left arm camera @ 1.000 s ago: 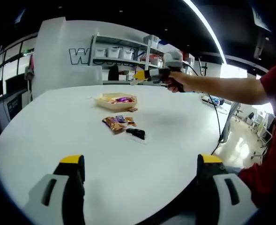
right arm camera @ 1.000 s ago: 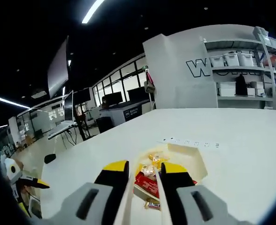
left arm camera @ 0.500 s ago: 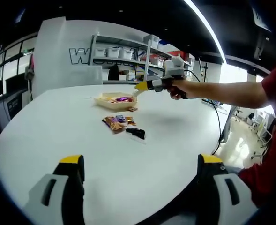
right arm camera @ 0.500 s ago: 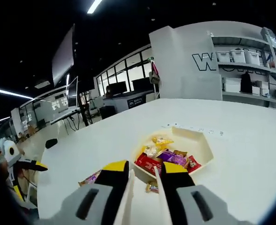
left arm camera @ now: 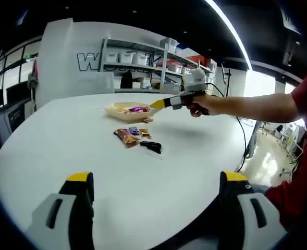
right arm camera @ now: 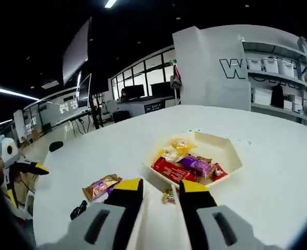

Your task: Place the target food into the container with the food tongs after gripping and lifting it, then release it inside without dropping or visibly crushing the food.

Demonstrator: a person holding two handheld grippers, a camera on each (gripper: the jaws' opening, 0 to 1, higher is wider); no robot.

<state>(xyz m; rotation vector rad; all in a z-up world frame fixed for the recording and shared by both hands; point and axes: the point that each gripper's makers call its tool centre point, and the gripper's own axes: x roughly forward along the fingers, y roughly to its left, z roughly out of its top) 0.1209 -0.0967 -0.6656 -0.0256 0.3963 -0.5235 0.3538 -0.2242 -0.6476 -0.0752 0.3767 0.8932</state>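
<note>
- the tongs (right arm camera: pixel 161 219) are clamped flat between the jaws of the right gripper (right arm camera: pixel 154 190), above the table (right arm camera: pixel 278 192).
- the tray (right arm camera: pixel 227 156) is seen just past the tong tips, with snacks (right arm camera: pixel 187 166) in it.
- one small candy (right arm camera: pixel 168 196) lies on the table just beside the tray, and a snack pile (left arm camera: pixel 132 136) lies near it.
- the jaws of the left gripper (left arm camera: pixel 156 182) are held wide apart, with nothing between them.

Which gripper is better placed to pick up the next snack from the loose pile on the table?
Right. The right gripper carries the tongs near the tray and the loose snacks. The left gripper hangs open at the table's near edge.
</note>
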